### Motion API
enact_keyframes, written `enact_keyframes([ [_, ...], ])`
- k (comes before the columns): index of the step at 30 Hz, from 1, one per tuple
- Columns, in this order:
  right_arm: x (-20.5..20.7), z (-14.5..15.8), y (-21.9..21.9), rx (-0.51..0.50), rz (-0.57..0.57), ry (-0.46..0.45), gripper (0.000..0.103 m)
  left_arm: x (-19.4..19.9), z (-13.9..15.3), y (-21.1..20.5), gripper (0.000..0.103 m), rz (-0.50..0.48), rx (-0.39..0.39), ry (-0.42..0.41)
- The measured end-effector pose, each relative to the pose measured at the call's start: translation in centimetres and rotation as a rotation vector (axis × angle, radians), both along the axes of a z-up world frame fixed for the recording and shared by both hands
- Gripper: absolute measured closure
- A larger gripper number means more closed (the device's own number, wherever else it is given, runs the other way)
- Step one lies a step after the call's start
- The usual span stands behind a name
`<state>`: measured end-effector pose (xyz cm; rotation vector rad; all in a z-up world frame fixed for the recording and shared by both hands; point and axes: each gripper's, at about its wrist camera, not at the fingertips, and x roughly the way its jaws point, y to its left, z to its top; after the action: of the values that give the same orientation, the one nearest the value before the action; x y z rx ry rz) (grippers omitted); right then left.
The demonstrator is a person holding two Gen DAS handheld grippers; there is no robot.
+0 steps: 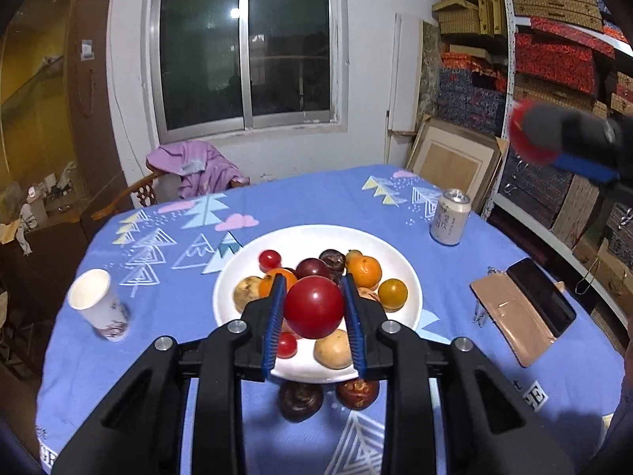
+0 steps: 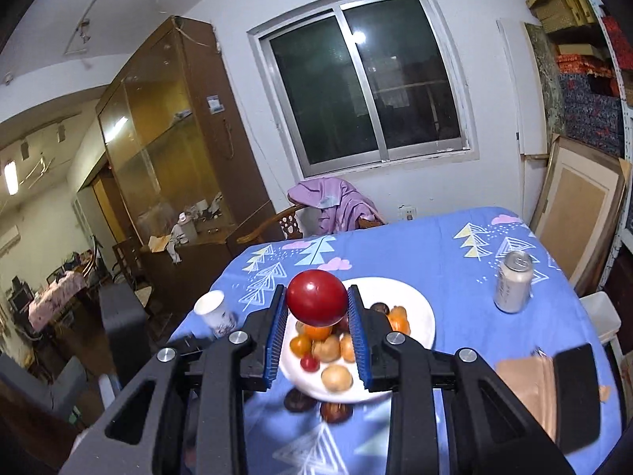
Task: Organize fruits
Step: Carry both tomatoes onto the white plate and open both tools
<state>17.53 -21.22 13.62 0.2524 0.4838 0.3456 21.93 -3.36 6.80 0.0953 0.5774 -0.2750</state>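
- Blue tablecloth [image 1: 277,206] printed with trees and clouds covers the table; a white plate [image 1: 395,253] of mixed fruit sits in the middle of it.
- Left gripper [image 1: 314,304] pinches a red round fruit [image 1: 314,306] between its blue pads, held above the plate.
- Right gripper [image 2: 316,303] pinches a second red fruit [image 2: 316,297] the same way, also raised over the plate.
- Two dark fruits [image 1: 300,398] lie on the cloth just beside the plate's near rim.
- Around the plate: a paper cup [image 1: 99,304] on the left, a drink can [image 1: 450,215] on the far right, a phone in an open case [image 1: 526,310] on the right.
- Behind the table, a chair draped with purple cloth [image 1: 198,168] stands under a window [image 1: 245,51].
- Only the left wrist view shows the other gripper, blurred at the right edge with its red fruit, in front of shelves of boxes [image 1: 554,12].
- Only the right wrist view shows a glass-fronted cabinet [image 2: 158,134] and the room beyond.
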Motion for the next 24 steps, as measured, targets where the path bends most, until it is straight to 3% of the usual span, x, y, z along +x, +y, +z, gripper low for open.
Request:
enact_keyframes([
  [6,8.0,-5.1,1.3,-0.005,0.008,0.143,0.072,3.3,-4.2,-1.9,0.075,0.013,0.051,0.054],
  [11,12.0,-9.4,2.4,-0.044,0.007,0.253,0.072,5.1,-6.8,-2.3,0.075,0.02,0.061,0.099],
  [17,13.5,-12.9,3.1,-0.086,-0.003,0.325,0.072,6.0,-8.4,-2.7,0.075,0.011,0.076,0.125],
  [24,13.9,-14.6,4.1,-0.126,-0.002,0.355,0.072,6.9,-9.5,-2.7,0.075,0.008,0.071,0.142],
])
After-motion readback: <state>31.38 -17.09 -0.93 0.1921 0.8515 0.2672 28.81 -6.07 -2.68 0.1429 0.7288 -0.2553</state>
